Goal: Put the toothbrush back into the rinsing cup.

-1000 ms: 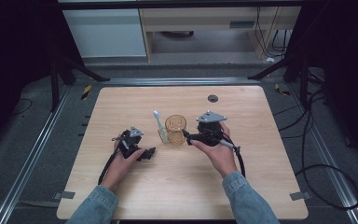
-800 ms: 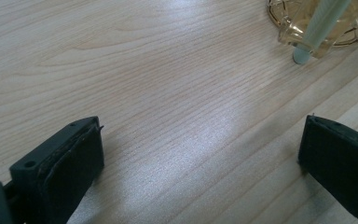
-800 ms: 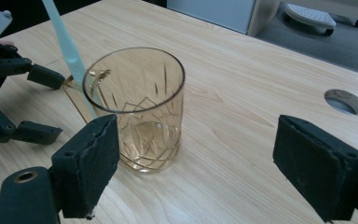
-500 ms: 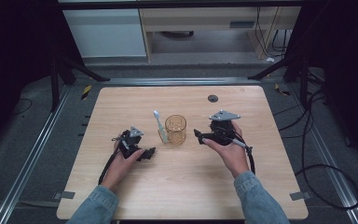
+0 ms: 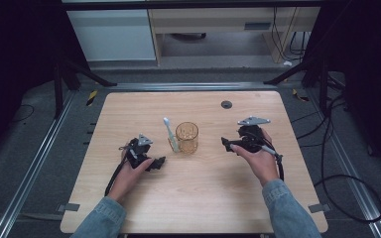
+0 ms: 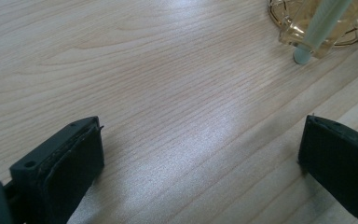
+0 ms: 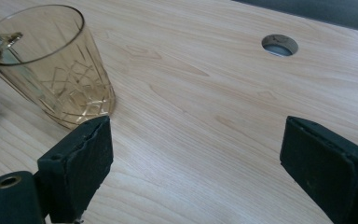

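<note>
Glass standing free, both my grippers spread and empty.

High view: the glass (image 5: 187, 137) stands upright mid-table (image 5: 129, 109), with the toothbrush (image 5: 170, 135) lying just beside it on its left, brush end away from me. My left gripper (image 5: 158, 162) rests on the wood near the brush's handle end, apart from it. My right gripper (image 5: 226, 144) sits off to the right of the glass, well clear, jaws pointing toward it; they have just been opening, with nothing between them. A round hole (image 5: 226, 104) sits in the far right of the top.
Left gripper view: my jaws stand wide over bare wood; the glass base (image 6: 317, 23) and brush handle tip (image 6: 303, 55) lie ahead, upper right.
Right gripper view: jaws wide apart, empty; glass (image 7: 51, 65) ahead at upper left, hole (image 7: 279, 45) beyond.
</note>
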{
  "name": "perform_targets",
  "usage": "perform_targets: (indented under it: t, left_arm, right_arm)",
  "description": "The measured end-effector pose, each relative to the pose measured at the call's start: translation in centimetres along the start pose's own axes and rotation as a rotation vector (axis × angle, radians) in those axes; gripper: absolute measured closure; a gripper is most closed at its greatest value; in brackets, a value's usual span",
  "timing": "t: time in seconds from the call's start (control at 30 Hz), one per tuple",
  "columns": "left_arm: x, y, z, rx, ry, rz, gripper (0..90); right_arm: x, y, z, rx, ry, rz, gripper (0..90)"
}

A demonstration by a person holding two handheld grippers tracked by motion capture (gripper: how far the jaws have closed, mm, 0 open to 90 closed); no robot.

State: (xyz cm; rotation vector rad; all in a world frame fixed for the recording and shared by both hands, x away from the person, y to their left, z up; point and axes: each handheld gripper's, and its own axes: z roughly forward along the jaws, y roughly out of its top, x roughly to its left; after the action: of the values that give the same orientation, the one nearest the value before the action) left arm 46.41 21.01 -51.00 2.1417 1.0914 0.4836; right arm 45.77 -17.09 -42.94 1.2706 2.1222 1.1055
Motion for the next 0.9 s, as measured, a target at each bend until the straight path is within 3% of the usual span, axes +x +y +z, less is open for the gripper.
perform_targets:
  t: [0.53,0.9]
  left_arm:
    - [0.0,0.0,0.0,0.0,0.0,0.0,0.0]
    - [0.0,0.0,0.0,0.001,0.0,0.0,0.0]
  right_arm:
    - [-3.5,-1.1,-0.4,0.04,-0.05,0.047,8.2]
    - [-4.9,-1.7,0.2,0.076,-0.085,0.068,8.0]
